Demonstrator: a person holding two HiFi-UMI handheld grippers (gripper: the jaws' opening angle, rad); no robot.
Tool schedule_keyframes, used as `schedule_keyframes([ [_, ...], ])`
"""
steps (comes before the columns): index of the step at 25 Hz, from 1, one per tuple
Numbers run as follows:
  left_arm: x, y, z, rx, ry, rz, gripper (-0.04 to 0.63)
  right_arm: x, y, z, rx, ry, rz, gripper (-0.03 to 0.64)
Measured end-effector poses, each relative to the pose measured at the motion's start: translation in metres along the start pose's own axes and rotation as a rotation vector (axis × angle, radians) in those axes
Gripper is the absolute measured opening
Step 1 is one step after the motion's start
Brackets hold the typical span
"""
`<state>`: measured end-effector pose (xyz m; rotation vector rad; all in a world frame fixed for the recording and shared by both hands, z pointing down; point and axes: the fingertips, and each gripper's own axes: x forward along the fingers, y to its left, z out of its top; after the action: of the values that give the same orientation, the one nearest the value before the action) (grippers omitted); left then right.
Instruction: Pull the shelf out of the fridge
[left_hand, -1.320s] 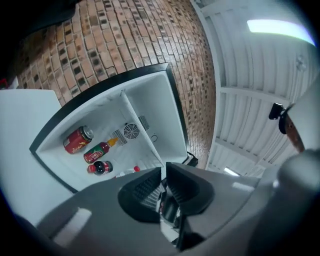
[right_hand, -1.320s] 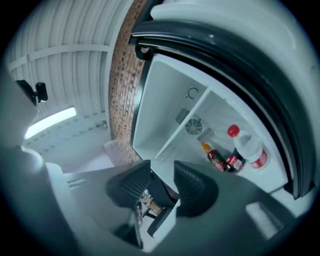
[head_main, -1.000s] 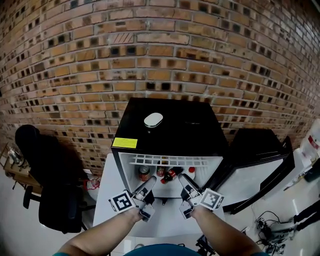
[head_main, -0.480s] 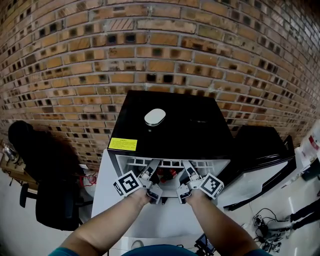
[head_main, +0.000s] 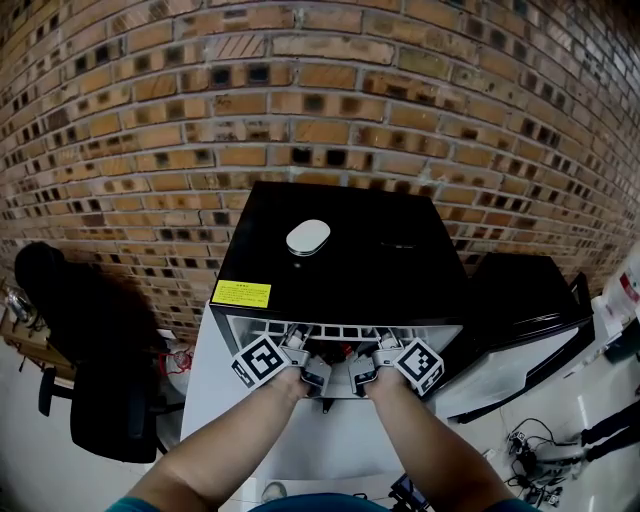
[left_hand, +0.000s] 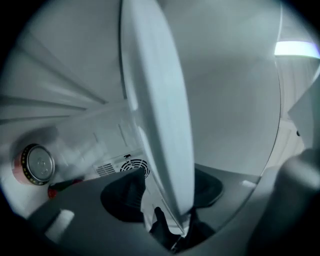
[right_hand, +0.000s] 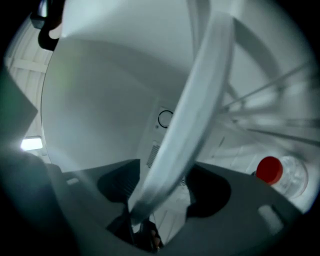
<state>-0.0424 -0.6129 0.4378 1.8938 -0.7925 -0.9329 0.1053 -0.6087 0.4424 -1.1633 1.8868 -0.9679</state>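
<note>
Left gripper view: the left gripper (left_hand: 167, 192) has its jaws spread around the front edge of the white shelf (left_hand: 155, 110), which runs up through the middle of the frame. The jaws have just been closing. A gap still shows beside the pad on the left, so I judge it is not yet a firm pinch. Further out, at lower left, a can (left_hand: 34, 164) lies with its top toward the camera, and a vent grille sits on the back wall behind the jaws.

In the right gripper view, the right gripper (right_hand: 162, 187) likewise straddles the shelf edge, which slants from bottom centre to the top. Its jaws have just been opening and stand wide, not pressing. A bottle (right_hand: 280, 175) with a red cap lies at lower right.

In the head view, both grippers reach into the fridge (head_main: 340, 250) at centre frame. The shelf is still inside it, just under the black top.

The step in hand looks like taking hold of the shelf. Next, both jaws need to clamp the edge firmly. Then both hands should draw back evenly and level, so the shelf slides without jamming.
</note>
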Motion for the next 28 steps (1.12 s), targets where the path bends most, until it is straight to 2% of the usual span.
schedule_keyframes([
  [2, 0.0, -0.001, 0.001, 0.03, -0.005, -0.004, 0.192, 0.003, 0.004, 0.001, -0.005, -0.012, 0.011, 0.264],
  [5, 0.0, 0.0, 0.001, 0.075, -0.001, 0.014, 0.144, 0.004, 0.006, 0.002, -0.024, -0.018, 0.011, 0.177],
  [7, 0.001, 0.002, 0.0, 0.106, 0.009, 0.042, 0.124, 0.004, 0.003, 0.002, -0.03, -0.012, -0.016, 0.153],
  [10, 0.001, 0.006, -0.001, 0.149, 0.033, 0.102, 0.077, 0.002, -0.001, 0.0, -0.028, 0.002, -0.056, 0.076],
  [14, 0.0, 0.008, -0.001, 0.134, 0.04, 0.135, 0.057, 0.001, -0.003, -0.001, 0.001, 0.009, -0.069, 0.064],
  [19, -0.002, 0.008, -0.002, 0.105, 0.036, 0.142, 0.048, -0.001, -0.003, -0.002, 0.022, 0.009, -0.073, 0.063],
  [28, -0.013, 0.003, -0.007, 0.102, 0.041, 0.142, 0.048, -0.013, 0.001, -0.005, 0.032, 0.008, -0.07, 0.063],
])
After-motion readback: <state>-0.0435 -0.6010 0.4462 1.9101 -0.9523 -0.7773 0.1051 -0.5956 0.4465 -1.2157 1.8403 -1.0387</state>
